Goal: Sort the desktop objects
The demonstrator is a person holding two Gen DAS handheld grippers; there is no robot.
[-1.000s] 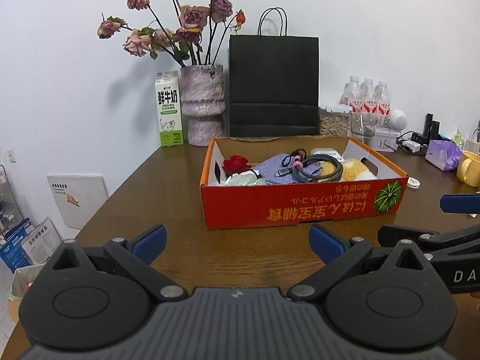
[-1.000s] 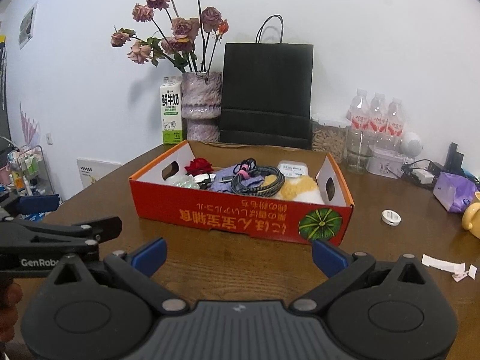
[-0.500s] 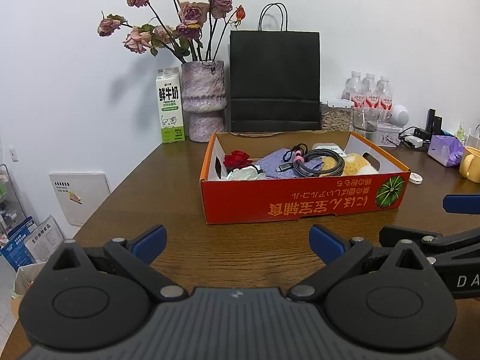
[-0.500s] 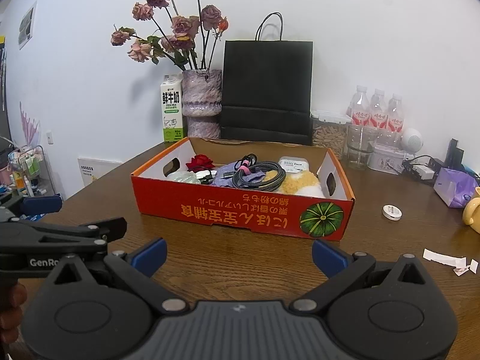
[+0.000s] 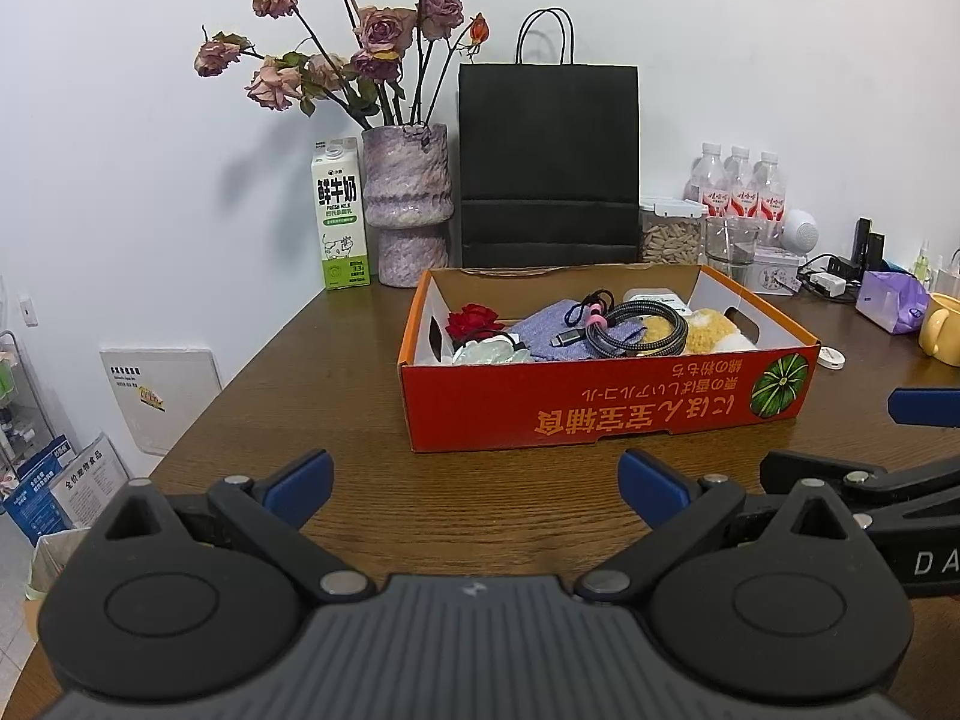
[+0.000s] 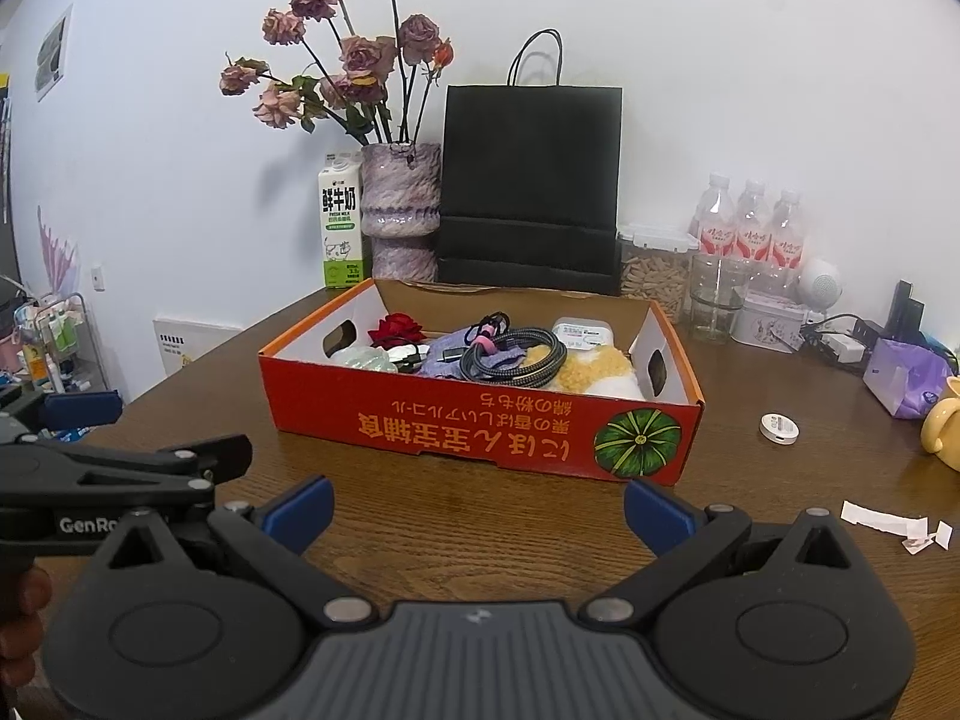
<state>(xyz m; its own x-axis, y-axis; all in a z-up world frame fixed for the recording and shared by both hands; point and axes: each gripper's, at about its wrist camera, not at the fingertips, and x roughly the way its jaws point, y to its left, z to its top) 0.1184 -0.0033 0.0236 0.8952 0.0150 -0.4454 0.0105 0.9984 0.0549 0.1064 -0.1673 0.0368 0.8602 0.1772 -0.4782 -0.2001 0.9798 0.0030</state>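
**Both tongs wide and empty, things piled in the red box**

Your left gripper (image 5: 474, 483) is spread wide and holds nothing. Your right gripper (image 6: 477, 507) is spread wide too, and it is empty. Both hang low over the wooden table (image 5: 336, 384), just in front of the red box (image 5: 606, 405).

The box sits at 12 o'clock from your left tongs. Inside it, a red rose (image 5: 474, 321) lies at the 9 o'clock end. A purple cloth (image 5: 552, 330) is in the middle, with a coiled cable (image 5: 636, 330) on top of it. A fluffy yellow thing (image 5: 717, 330) is at the 3 o'clock end.

From your right tongs, a small white round thing (image 6: 779, 427) lies on the table at 2 o'clock, apart from the box. Paper scraps (image 6: 894, 531) lie at 3 o'clock.

This could be a box you are emptying, or one you are nearly done filling. The view fits both.

Whichever thing you go for, go slowly. Come down from above, not over the box wall. Take one thing at a time. The cable is loopy and may drag the cloth along, so pinch it where the loops bunch together.
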